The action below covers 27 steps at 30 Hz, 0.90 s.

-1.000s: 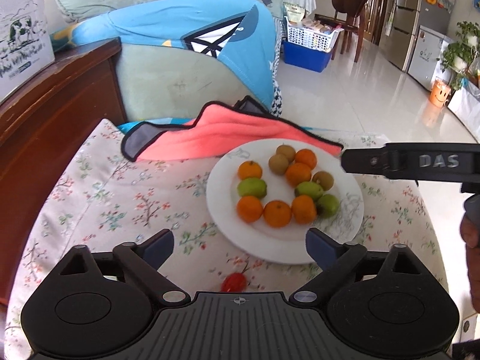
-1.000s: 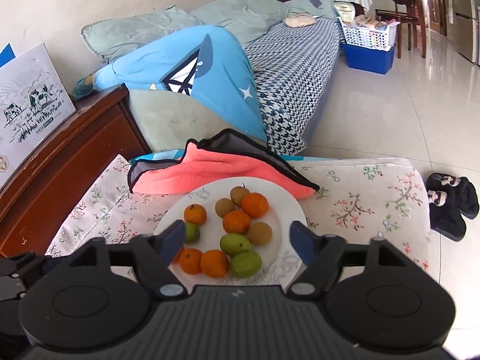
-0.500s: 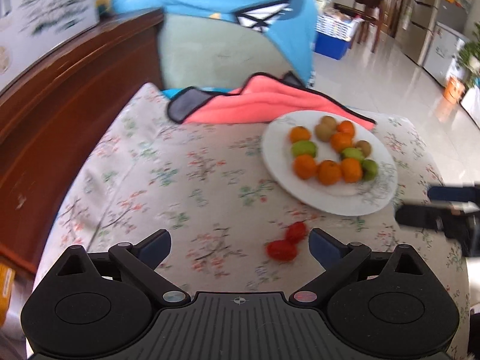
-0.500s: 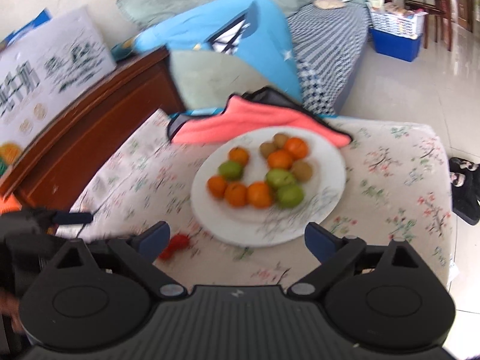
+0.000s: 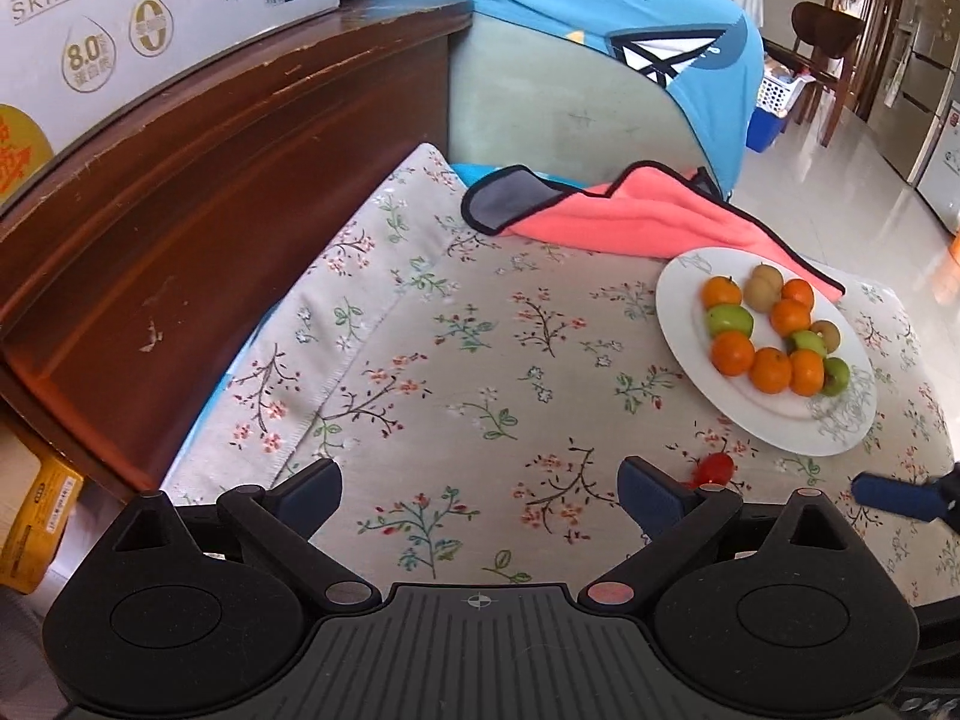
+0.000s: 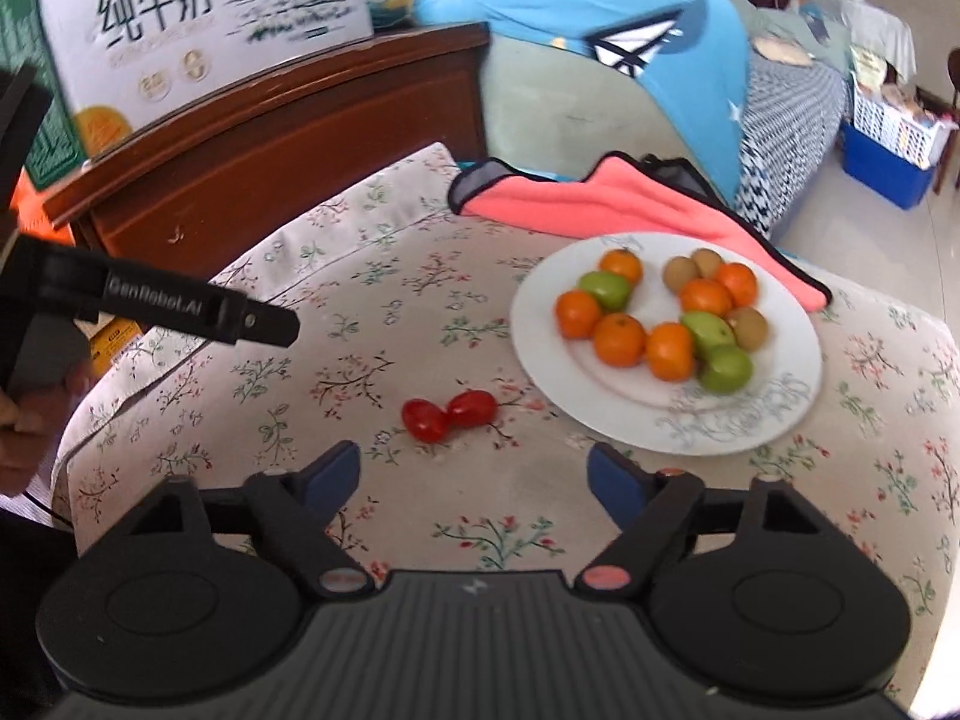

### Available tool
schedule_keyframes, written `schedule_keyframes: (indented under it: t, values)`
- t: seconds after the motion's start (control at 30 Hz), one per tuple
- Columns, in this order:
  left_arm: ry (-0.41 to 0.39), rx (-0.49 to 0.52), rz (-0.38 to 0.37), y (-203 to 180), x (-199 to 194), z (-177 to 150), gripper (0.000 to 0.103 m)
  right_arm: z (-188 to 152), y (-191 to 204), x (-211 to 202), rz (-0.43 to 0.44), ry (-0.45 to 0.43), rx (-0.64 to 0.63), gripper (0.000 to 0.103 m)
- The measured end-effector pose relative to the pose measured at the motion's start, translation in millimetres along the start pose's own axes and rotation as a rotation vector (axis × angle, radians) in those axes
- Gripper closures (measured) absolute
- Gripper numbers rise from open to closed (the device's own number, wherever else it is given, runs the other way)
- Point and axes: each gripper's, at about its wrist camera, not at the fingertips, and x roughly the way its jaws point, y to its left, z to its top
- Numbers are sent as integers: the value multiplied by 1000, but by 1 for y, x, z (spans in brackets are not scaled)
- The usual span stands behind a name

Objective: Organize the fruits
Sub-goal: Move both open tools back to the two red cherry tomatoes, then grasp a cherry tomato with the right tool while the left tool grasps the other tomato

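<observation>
A white plate (image 6: pixel 750 420) (image 5: pixel 678 312) holds several oranges (image 6: pixel 619 339), green fruits (image 6: pixel 605 290) and brown fruits (image 6: pixel 681 272). Two small red tomatoes (image 6: pixel 449 414) lie on the floral cloth left of the plate; one shows in the left wrist view (image 5: pixel 714 471). My right gripper (image 6: pixel 474 474) is open and empty, just in front of the tomatoes. My left gripper (image 5: pixel 480 489) is open and empty over bare cloth, left of the plate. The left gripper's body (image 6: pixel 150 306) shows at the left of the right wrist view.
A coral towel (image 6: pixel 600 204) lies behind the plate. A wooden sideboard (image 5: pixel 180 210) with milk cartons (image 6: pixel 204 18) runs along the left. A sofa with a blue cover (image 5: pixel 600 30) stands behind. The floral cloth (image 5: pixel 480 360) covers the table.
Both grippers have pulled back and swung left, so the plate now sits to the right. The two tomatoes have come into the right wrist view. Both grippers stay open.
</observation>
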Motion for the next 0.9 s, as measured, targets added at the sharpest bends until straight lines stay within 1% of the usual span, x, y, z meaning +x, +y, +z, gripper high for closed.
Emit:
schedule_keyframes:
  t: [0.07,0.1,0.13,0.23,0.47,0.7,0.9]
  values:
    - [-5,-7,-3,1,-1,0,4,-2,6,6,9,-4,-7,32]
    - [-7,-11,-3,1,-2,1,4,-2,9,9,15,-4,-12,40]
    - [-9,-17,-4,2,-3,2,4,-3,13,13,22,-3,-21,45]
    - [-17,-28,-5,5,-5,3,4,-4,20,23,27,-10,-41,53]
    - [-16,-51,-8,9,-6,4,4,-5,25,48,13,7,-10,59]
    - [-20,-48,-17,9,-8,3,4,-4,28,60,-11,-6,10,59]
    - [-19,-37,-22,6,-8,3,4,-3,31,65,-30,-24,0,60]
